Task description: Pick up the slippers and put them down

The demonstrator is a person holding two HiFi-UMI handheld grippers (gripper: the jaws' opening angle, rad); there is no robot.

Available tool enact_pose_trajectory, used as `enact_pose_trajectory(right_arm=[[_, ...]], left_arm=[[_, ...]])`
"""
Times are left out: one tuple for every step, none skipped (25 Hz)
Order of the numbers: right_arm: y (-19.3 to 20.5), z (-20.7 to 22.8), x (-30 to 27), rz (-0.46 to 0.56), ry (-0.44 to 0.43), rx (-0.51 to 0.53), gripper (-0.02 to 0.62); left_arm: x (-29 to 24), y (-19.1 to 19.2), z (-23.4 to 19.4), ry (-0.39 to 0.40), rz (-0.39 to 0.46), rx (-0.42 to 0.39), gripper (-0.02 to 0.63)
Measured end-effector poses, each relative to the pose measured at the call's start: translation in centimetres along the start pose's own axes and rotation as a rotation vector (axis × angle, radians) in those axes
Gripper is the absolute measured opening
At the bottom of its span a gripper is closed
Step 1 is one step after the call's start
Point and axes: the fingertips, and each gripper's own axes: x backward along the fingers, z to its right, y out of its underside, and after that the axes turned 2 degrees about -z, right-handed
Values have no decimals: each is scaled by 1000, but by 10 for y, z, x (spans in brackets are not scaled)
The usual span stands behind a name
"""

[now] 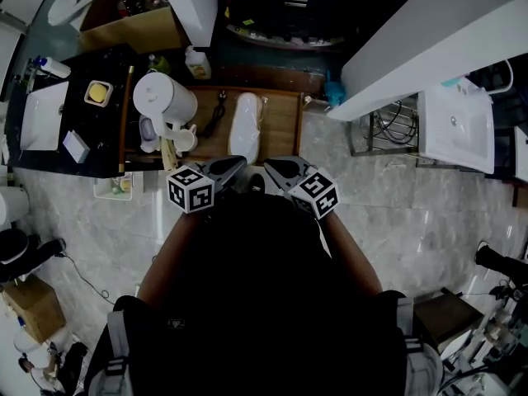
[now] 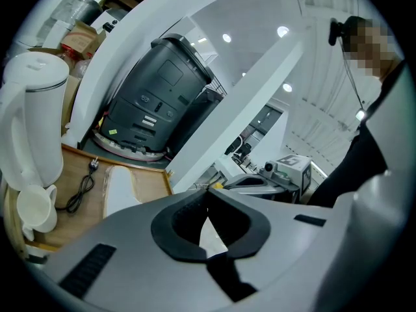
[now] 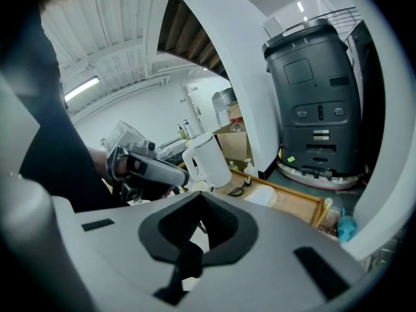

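Observation:
One white slipper (image 1: 246, 126) lies lengthwise on a wooden board (image 1: 285, 122) on the floor in front of me. It also shows in the left gripper view, slipper (image 2: 120, 187), and in the right gripper view, slipper (image 3: 263, 196). My left gripper (image 1: 234, 168) and right gripper (image 1: 272, 170) hang side by side just short of the board's near edge, tips towards the slipper and apart from it. Both are shut with nothing between the pads: left gripper (image 2: 208, 190), right gripper (image 3: 199, 195). A small white patch shows between them; I cannot tell what it is.
On the board's left stand a white kettle (image 1: 163, 97) and a mug (image 1: 183, 139), with a black cable (image 1: 216, 114) beside the slipper. A dark grey machine (image 2: 159, 96) stands behind the board. White slanted beams flank it, and a white basin (image 1: 454, 126) is at the right.

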Motion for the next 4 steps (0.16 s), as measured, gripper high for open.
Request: enact_pose_trajectory(right_arm=[[0,1,1,-3,3,-1,6],[0,3,2,-6,5,-2,6],[1,4,3,-9,6,-3,6],[1,5,4,-12,7,-4,6]], left_arm=[[-1,-1,1,-1,-2,-1,12],[-2,-1,2,-1,-4,-1,12],[-2,-1,3,-1,-7,-2,12],[-3,-2,3,-1,-10,-2,12]])
